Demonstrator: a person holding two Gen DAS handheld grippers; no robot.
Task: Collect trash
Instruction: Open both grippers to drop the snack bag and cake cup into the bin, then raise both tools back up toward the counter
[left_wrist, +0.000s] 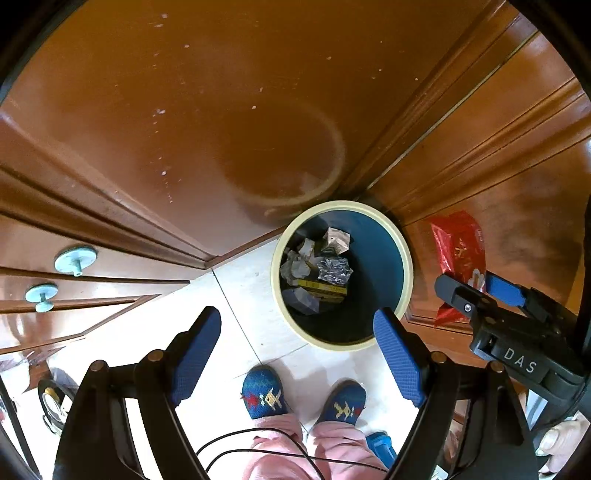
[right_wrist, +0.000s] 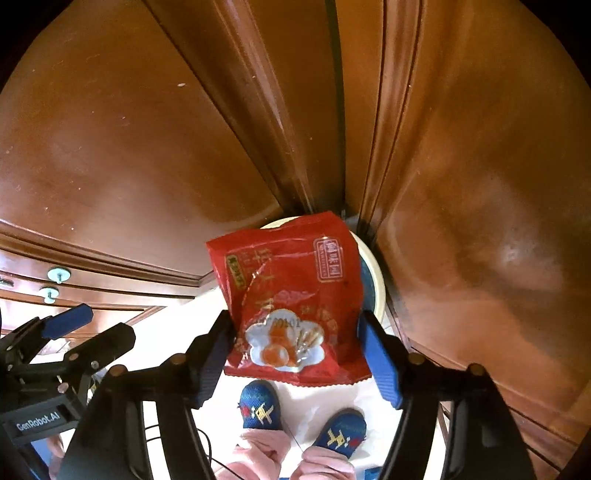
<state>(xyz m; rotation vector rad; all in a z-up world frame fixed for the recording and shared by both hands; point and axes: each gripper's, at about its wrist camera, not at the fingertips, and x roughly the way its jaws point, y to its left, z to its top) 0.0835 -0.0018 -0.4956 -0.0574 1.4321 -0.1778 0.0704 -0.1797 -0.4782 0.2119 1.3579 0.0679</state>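
A round bin (left_wrist: 341, 206) with a cream rim and a blue inside stands on the floor in a corner of wooden cabinets. It holds crumpled paper, silver foil (left_wrist: 332, 269) and a yellow box. My left gripper (left_wrist: 297, 317) hangs open above the bin's near rim with nothing between its fingers. A red snack bag (right_wrist: 288, 280) sits between the wide-spread fingers of my right gripper (right_wrist: 295, 325), over the bin rim (right_wrist: 376, 288). I see no firm pinch on it. In the left wrist view the right gripper (left_wrist: 476, 284) and the bag (left_wrist: 456, 251) are right of the bin.
Brown wooden cabinet doors (left_wrist: 184, 110) close in behind and to the right of the bin. Drawers with pale knobs (left_wrist: 75, 258) are at the left. A person's blue patterned slippers (left_wrist: 264, 395) stand on pale floor tiles (left_wrist: 258, 314), and a thin cable (left_wrist: 258, 439) hangs below.
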